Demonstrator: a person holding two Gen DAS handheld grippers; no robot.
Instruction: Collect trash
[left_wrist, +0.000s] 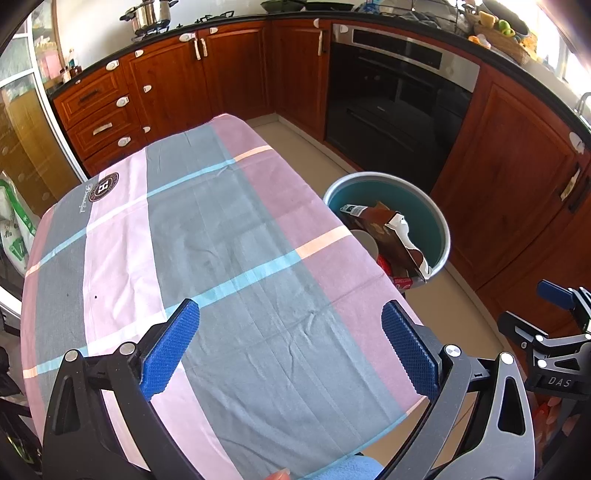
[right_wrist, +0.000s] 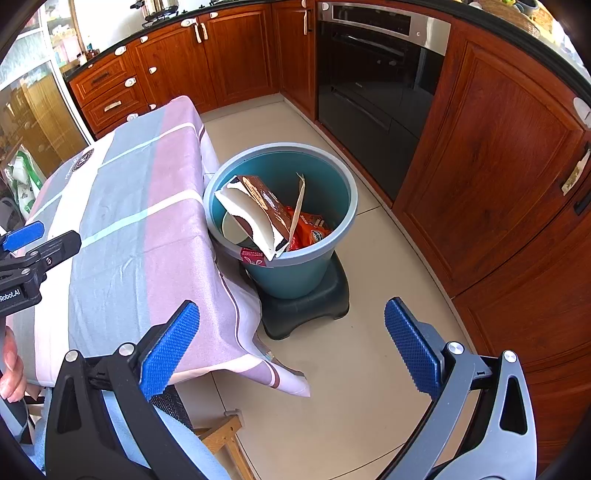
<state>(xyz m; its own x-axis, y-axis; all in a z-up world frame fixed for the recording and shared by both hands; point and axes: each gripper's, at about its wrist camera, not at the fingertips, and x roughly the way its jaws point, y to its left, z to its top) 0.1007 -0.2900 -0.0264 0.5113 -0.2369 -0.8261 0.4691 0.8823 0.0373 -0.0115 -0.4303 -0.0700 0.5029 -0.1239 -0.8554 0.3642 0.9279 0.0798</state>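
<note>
Left wrist view shows the left gripper (left_wrist: 290, 350) hanging over the table (left_wrist: 207, 236) with its jaws spread wide and nothing between them. The checked cloth (left_wrist: 122, 240) looks bare from here, apart from a small dark speck or two; no trash is left on it that I can see.

The right gripper (right_wrist: 291, 347) is likewise wide open and empty, held over the floor (right_wrist: 343, 387) beside the table's corner. The trash is in the bin (right_wrist: 343, 192), which stands on a dark stool (right_wrist: 306, 306) touching the table's edge: a torn brown carton (right_wrist: 258, 210), an orange wrapper (right_wrist: 310, 229) and a pale round thing beneath them.

By my reading the collecting is done or all but done, with at most a last check of the tabletop left.

Round about are wooden cabinets (right_wrist: 498, 147) and an oven (right_wrist: 373, 85). The cloth's hanging corner drapes near the stool, and a wooden chair frame (right_wrist: 221, 435) sits below the right gripper; neither blocks the bin.
</note>
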